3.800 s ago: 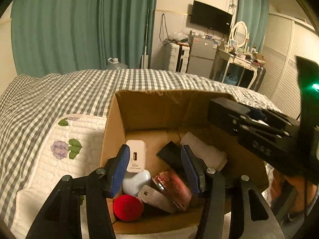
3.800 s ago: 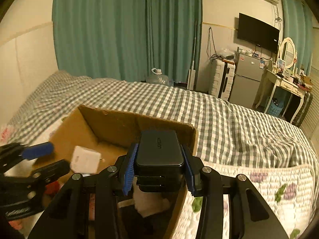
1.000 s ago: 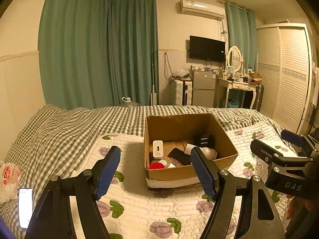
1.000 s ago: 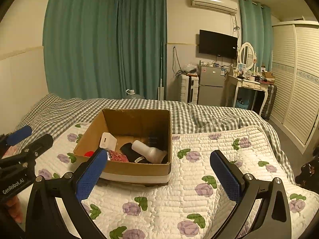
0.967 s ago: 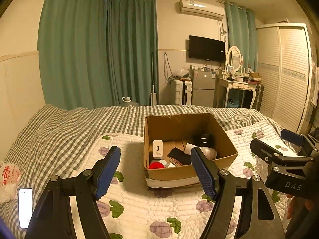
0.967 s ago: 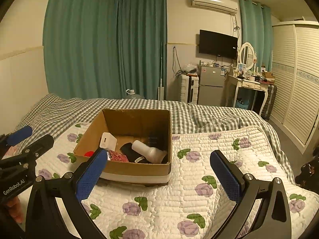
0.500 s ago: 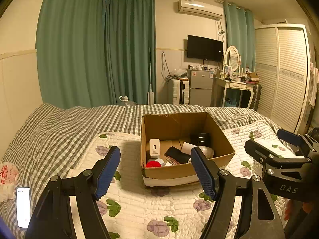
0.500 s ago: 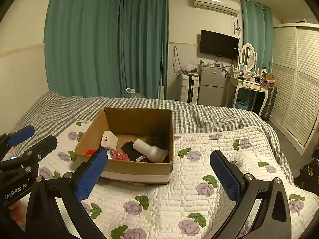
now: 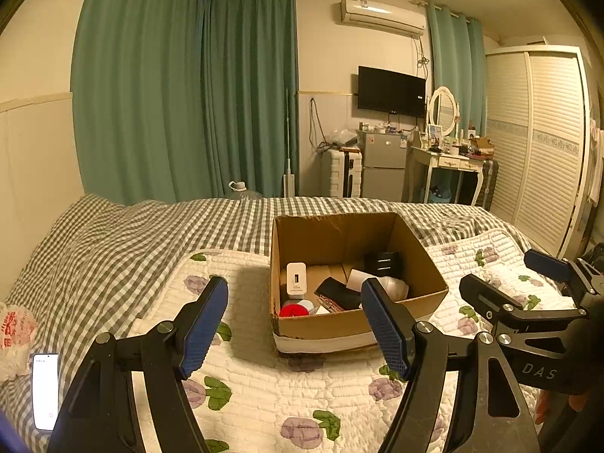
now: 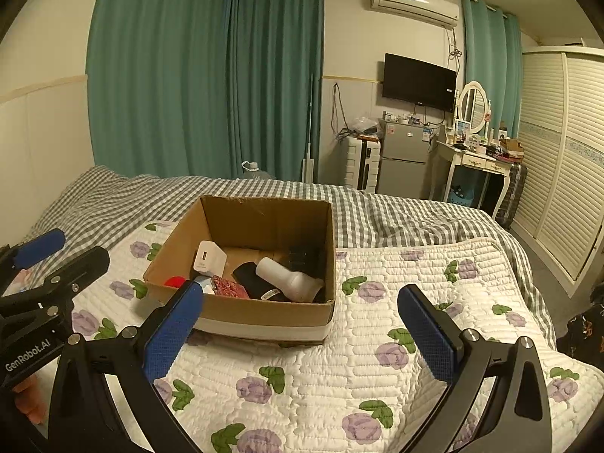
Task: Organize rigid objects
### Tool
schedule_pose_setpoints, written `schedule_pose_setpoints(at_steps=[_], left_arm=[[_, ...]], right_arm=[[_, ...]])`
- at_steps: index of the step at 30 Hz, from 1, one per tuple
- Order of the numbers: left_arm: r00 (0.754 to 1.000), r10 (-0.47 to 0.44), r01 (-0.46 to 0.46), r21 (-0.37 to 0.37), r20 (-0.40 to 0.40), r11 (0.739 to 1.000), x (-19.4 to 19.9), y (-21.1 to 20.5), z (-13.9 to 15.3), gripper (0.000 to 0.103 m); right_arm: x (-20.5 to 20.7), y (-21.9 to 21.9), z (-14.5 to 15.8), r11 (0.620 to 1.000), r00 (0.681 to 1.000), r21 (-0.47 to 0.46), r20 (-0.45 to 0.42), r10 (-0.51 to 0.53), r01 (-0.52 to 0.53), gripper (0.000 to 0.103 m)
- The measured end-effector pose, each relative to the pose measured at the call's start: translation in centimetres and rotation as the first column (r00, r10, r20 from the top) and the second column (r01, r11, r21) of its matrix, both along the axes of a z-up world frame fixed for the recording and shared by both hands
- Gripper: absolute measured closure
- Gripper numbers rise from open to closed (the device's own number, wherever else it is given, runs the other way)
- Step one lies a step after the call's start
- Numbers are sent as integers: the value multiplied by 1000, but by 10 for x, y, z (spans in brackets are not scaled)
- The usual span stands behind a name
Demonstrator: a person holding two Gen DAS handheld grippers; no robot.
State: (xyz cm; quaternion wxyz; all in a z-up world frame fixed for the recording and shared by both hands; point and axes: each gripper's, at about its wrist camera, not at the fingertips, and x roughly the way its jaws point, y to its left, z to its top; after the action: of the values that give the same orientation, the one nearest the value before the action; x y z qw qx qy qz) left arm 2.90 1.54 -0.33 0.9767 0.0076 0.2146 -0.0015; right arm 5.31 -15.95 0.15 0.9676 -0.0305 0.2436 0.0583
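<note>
An open cardboard box (image 9: 336, 326) (image 10: 264, 307) stands on the floral quilt. Inside lie a white charger (image 9: 295, 278) (image 10: 208, 256), a red round object (image 9: 293, 308) (image 10: 174, 281), a black flat item (image 9: 336, 291) (image 10: 251, 275), a white bottle (image 10: 288, 278), a black box-shaped device (image 9: 381, 262) (image 10: 302, 255) and a pink patterned item (image 10: 228, 287). My left gripper (image 9: 294, 324) is open and empty, well back from the box. My right gripper (image 10: 298, 334) is open and empty, also back from the box.
The floral quilt (image 10: 377, 358) lies over a checked bedspread (image 9: 113, 234). A phone (image 9: 45, 390) and a red-and-white bag (image 9: 15, 336) lie at the bed's left edge. A fridge (image 10: 406, 160), dressing table (image 10: 479, 166) and wardrobe (image 10: 566, 173) stand beyond the bed.
The right gripper let the black device go into the box. Both grippers pulled back from the box and stand open; over the last second the views shift only slightly.
</note>
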Motion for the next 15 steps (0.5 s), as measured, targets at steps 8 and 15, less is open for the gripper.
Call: schedule_pose_setpoints(at_steps=[8,15], left_arm=[[1000,4,-4,-6,5,1000,-1,3,2,27],[1000,8,-8,-9,-1,1000,0,4,2,27]], right_arm=[[1,-1,1,1000,1000,-3,2,-3,3,0],[2,-1,2,1000,1000,-5,-1,-5,5,0]])
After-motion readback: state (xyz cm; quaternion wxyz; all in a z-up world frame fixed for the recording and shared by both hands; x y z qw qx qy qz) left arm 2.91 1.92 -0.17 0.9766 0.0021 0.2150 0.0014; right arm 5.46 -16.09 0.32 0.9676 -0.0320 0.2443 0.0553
